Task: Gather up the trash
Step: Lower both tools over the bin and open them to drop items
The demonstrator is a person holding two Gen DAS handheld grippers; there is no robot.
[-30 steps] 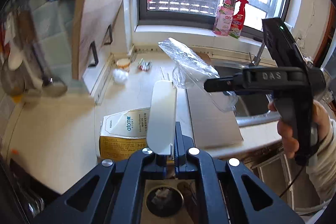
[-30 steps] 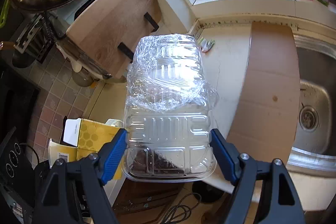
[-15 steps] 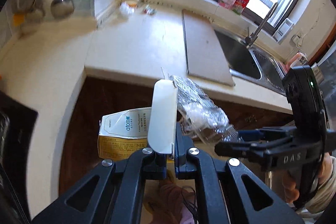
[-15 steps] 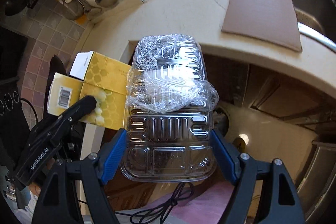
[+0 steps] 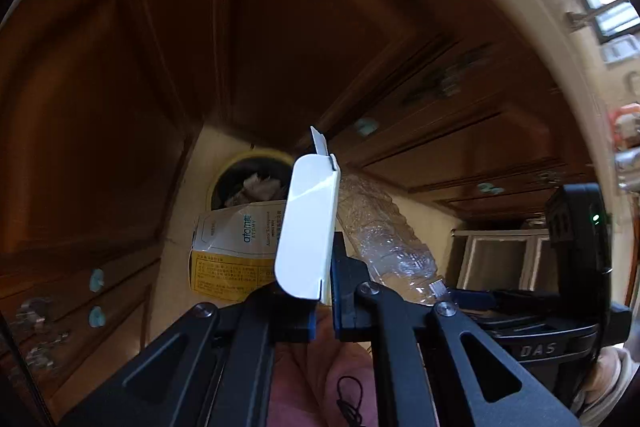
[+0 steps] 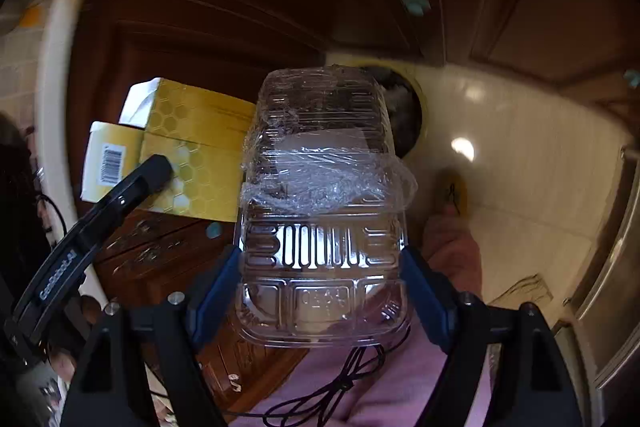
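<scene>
My left gripper (image 5: 323,301) is shut on a yellow and white cardboard box (image 5: 236,251), gripped by its white flap. The box also shows in the right wrist view (image 6: 192,155), with the left gripper's finger (image 6: 132,187) on it. My right gripper (image 6: 320,291) is shut on a clear plastic tray (image 6: 324,211) wrapped in cling film; the tray also shows in the left wrist view (image 5: 384,235). A round trash bin (image 5: 248,179) with crumpled paper inside stands on the floor below and ahead of both items; its rim peeks out behind the tray in the right wrist view (image 6: 404,115).
Dark wooden cabinet doors (image 5: 280,27) with pale knobs rise behind the bin. The floor (image 6: 520,163) is glossy cream tile. The person's pink-clad legs (image 6: 400,379) and a black cable are below the grippers.
Both grippers have swung down from the countertop level to below its edge. The view has turned from the counter and window to the cabinets, floor and bin. Both items stay held.
</scene>
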